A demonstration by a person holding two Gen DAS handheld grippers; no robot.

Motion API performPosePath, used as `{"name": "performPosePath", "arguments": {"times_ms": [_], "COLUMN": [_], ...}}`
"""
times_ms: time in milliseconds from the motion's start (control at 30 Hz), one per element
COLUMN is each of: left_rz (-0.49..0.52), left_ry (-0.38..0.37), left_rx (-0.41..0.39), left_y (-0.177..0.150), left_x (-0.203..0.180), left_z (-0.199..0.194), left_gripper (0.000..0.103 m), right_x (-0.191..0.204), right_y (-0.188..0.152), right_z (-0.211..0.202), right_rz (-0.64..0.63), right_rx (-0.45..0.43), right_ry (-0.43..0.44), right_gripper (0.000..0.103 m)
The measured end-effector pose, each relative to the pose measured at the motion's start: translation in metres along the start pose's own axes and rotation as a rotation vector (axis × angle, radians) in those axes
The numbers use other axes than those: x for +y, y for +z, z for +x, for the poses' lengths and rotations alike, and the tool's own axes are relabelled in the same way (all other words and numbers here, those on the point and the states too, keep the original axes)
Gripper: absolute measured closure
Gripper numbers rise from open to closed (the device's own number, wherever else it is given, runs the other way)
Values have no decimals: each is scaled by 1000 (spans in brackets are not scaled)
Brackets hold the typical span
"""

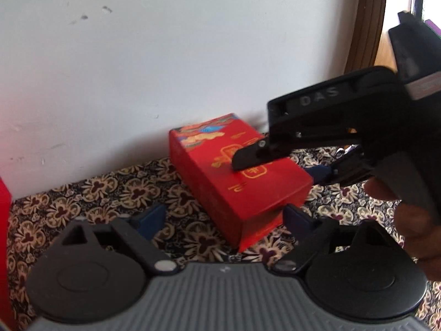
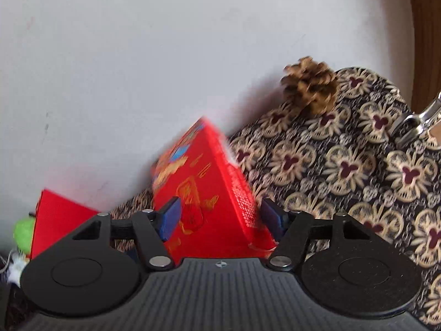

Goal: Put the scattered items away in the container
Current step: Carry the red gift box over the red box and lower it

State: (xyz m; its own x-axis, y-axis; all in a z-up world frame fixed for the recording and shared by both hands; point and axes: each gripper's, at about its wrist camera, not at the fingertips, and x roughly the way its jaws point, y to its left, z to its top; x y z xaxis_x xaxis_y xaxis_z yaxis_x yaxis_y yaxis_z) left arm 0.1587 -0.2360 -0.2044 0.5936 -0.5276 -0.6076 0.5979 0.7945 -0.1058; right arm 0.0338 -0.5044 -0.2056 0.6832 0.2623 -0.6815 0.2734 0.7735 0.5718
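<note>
A red box with gold and blue print lies flat on the flower-patterned cloth near the wall. My right gripper reaches in from the right and straddles its far end. One finger hangs over the top face and the other sits beside the right flank. In the right wrist view the red box is blurred between the blue pads of my right gripper, which stands open. My left gripper is wide open just short of the box's near corner, with nothing in it.
A pine cone rests by the wall, and a shiny metal item lies at the right. A red container with something green and fuzzy beside it stands at the left. A hand holds the right gripper.
</note>
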Motion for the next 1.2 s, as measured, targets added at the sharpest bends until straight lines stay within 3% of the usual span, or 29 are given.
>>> {"name": "performPosePath", "arguments": {"times_ms": [200, 267, 333, 400, 433, 467, 633, 767, 1000, 1200], "left_rz": [63, 91, 135, 171, 180, 189, 167, 132, 107, 109], "left_ry": [-24, -23, -1, 4, -5, -13, -15, -26, -11, 38], "left_rx": [-31, -39, -51, -45, -37, -28, -36, -74, -132, -217], "left_y": [-4, 3, 6, 6, 5, 5, 3, 11, 17, 19], "left_x": [4, -1, -11, -21, -24, -27, -30, -27, -26, -20], "left_z": [-12, -7, -3, 7, 10, 14, 13, -4, -45, -100], "left_gripper": [17, 7, 6, 10, 19, 22, 23, 23, 23, 21], "right_x": [14, 14, 13, 10, 9, 8, 11, 13, 37, 80], "right_y": [-13, -13, -12, -10, -10, -10, -12, -15, -27, -42], "right_z": [-13, -12, -11, -7, -5, -3, -7, -23, -46, -72], "right_rz": [-45, -55, -47, -23, -17, -12, -10, 16, 10, -17], "right_rx": [-15, -22, -26, -26, -28, -29, -48, -69, -111, -157], "right_ry": [-40, -43, -40, -32, -27, -23, -31, 1, 31, 134], "right_gripper": [36, 35, 33, 30, 28, 27, 35, 42, 42, 40]}}
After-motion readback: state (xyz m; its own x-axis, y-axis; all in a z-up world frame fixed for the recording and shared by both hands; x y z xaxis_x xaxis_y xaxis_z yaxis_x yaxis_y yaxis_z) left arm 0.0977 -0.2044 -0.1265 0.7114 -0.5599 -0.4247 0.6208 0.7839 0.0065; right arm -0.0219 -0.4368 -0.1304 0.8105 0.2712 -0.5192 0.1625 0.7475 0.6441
